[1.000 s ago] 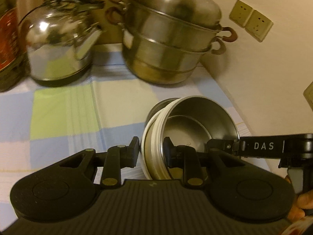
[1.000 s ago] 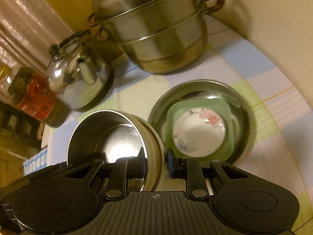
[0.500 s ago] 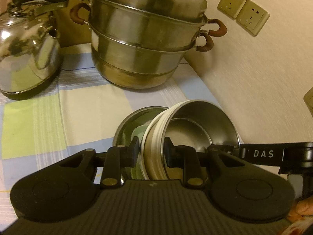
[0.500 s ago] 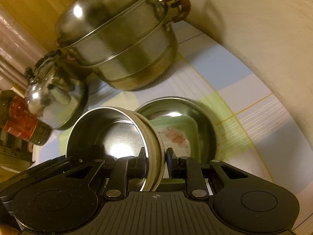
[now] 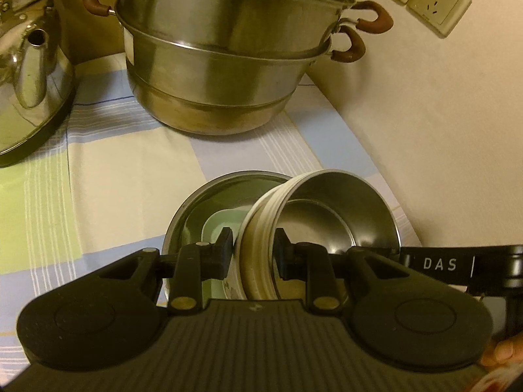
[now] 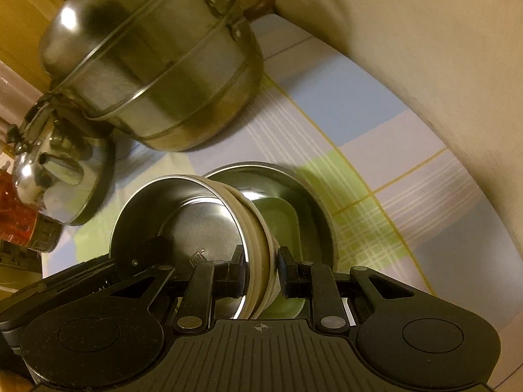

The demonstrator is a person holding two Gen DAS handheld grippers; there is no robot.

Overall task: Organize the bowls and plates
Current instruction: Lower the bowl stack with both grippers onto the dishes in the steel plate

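Both tongs have the same bowl, a steel one with a cream outer wall, tipped up on edge so its mouth faces sideways. The left tongs (image 5: 253,251) are clenched across the bowl (image 5: 327,215), one finger outside the cream wall and one inside the steel. The right tongs (image 6: 260,269) grip the bowl's rim the same way from the opposite side.

What matters next is what sits below. The bowl hangs directly over a wide steel basin (image 5: 209,196) on the tabletop (image 5: 130,170), and inside that basin lies a pale green dish (image 5: 219,225). The bowl's rim plane stands nearly upright, leaning over the dish, so I judge it has to be rolled back to mouth-up before it can nest down onto the stack. Neither hand is nearer; they share the load, and the release will probably need to be together.

The left view shows the bowl's open mouth turned toward the wall and the right tongs' arm reaching in with its lettering. The right view shows more of the green dish (image 6: 281,215) and the basin's (image 6: 294,176) far rim, and makes it plainer that the bowl (image 6: 196,215) overlaps the basin's near half. Whether the bowl's lower edge already touches the dish I cannot tell; the tongs hide it in both views.

Behind stand a big steamer pot (image 5: 222,65) and a kettle (image 5: 29,75), well apart from the stack.
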